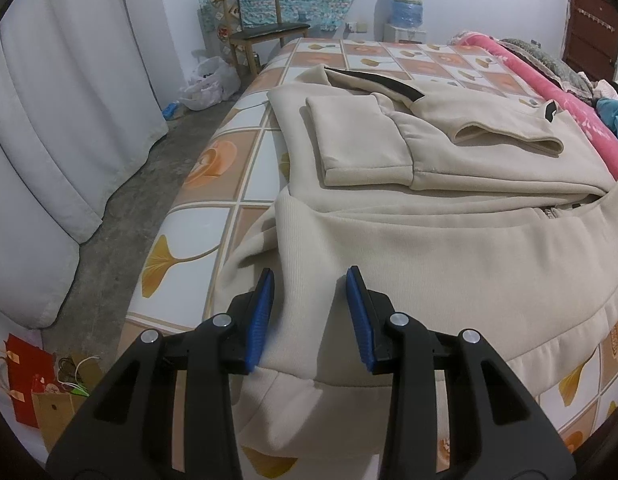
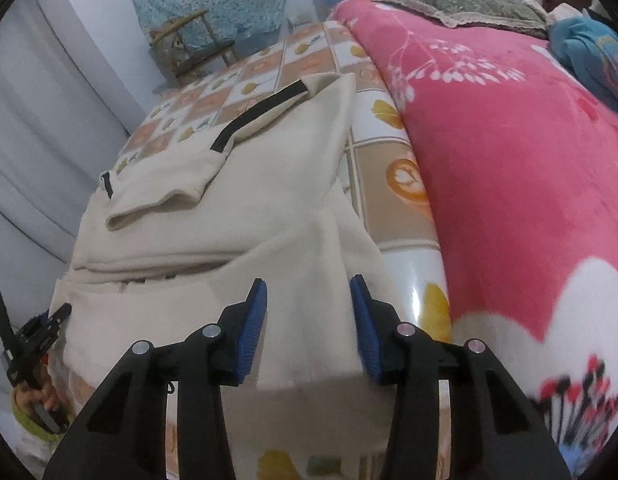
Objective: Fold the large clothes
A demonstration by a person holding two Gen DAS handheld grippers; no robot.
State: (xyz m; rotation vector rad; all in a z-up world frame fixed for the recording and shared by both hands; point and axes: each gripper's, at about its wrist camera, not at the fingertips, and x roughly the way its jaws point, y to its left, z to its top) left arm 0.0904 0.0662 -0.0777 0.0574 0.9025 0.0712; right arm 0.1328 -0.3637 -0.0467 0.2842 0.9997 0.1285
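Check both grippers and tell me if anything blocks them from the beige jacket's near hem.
Nothing visible does. The left gripper and right gripper each straddle the beige jacket at its near hem, with only fabric between the blue pads.

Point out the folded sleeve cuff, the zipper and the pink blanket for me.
Sleeve cuff (image 1: 509, 142), left wrist view: open end.
Zipper (image 1: 552, 213), left wrist view: metal pull.
Pink blanket (image 2: 509, 152), right wrist view: plain middle.
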